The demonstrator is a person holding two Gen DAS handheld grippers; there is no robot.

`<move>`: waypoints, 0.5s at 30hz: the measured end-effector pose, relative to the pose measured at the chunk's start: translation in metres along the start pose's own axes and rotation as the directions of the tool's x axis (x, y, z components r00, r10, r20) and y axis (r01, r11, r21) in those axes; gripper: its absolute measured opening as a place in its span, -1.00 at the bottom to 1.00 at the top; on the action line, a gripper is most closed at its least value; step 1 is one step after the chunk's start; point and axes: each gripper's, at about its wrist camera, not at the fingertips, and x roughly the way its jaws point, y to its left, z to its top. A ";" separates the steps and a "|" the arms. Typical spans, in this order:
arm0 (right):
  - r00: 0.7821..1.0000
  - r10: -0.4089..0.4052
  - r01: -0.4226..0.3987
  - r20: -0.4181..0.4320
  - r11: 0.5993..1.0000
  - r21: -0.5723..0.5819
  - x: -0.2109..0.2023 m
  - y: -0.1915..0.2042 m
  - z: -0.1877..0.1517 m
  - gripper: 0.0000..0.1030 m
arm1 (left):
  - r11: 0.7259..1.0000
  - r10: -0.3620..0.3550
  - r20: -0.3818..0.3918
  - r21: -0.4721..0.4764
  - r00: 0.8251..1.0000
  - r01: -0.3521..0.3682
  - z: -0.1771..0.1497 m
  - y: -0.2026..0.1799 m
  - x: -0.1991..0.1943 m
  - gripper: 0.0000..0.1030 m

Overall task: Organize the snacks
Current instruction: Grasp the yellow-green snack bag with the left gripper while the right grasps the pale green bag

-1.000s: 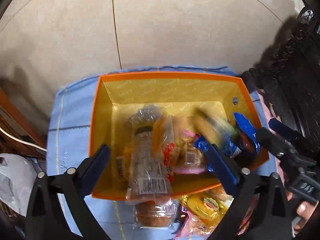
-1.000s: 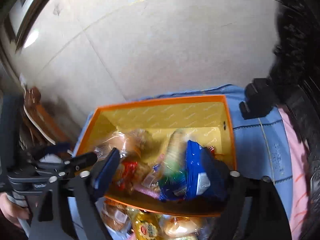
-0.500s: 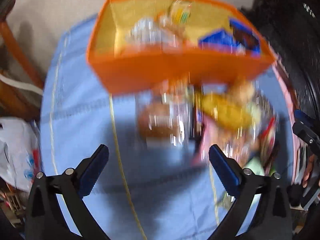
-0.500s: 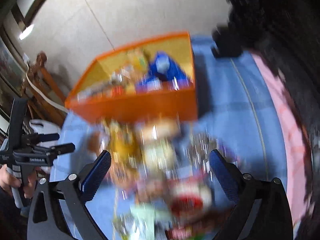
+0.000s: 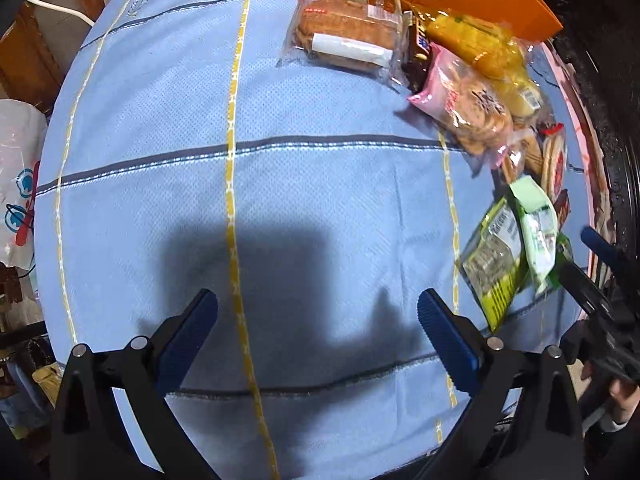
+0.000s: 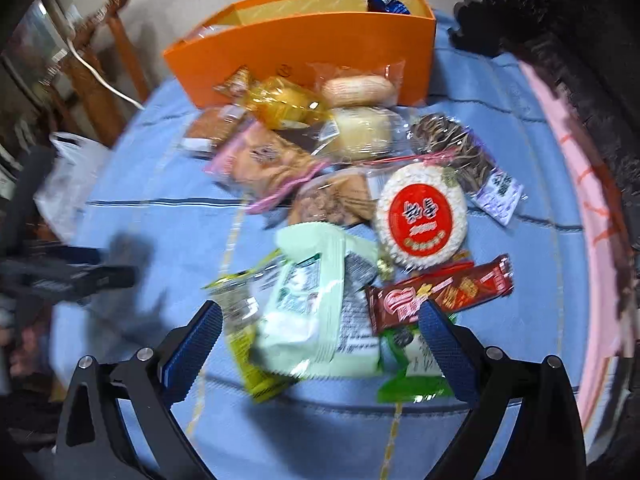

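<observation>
Blue tablecloth (image 5: 320,184) (white bag (image 5: 18,168) beside).

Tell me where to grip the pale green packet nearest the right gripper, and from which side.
Grip the pale green packet across its narrow width, near the middle, coming from above. It lies flat on the blue cloth with its length running away from the right gripper, whose open jaws already straddle it. It partly overlaps a yellow-green packet, so pinching an end risks catching that too.

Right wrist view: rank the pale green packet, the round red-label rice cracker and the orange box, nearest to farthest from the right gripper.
1. Pale green packet, between the open fingers of the right gripper.
2. Round red-label rice cracker, beyond it, right of centre.
3. Orange box, at the far end of the table.
</observation>
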 end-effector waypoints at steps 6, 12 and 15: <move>0.994 -0.060 0.059 -0.090 0.998 -0.013 0.041 0.004 0.017 0.47 | 1.000 0.012 -0.003 0.021 1.000 -0.011 -0.014 -0.007 -0.003 0.91; 0.990 0.105 -0.093 -0.092 0.988 0.127 0.032 -0.013 0.028 -0.34 | 1.000 0.007 -0.008 0.007 1.000 -0.007 -0.022 -0.004 -0.002 0.91; 0.976 0.215 -0.200 -0.045 0.953 0.227 0.014 -0.033 0.022 -0.34 | 1.000 -0.008 -0.011 0.014 1.000 0.008 -0.020 -0.005 -0.001 0.91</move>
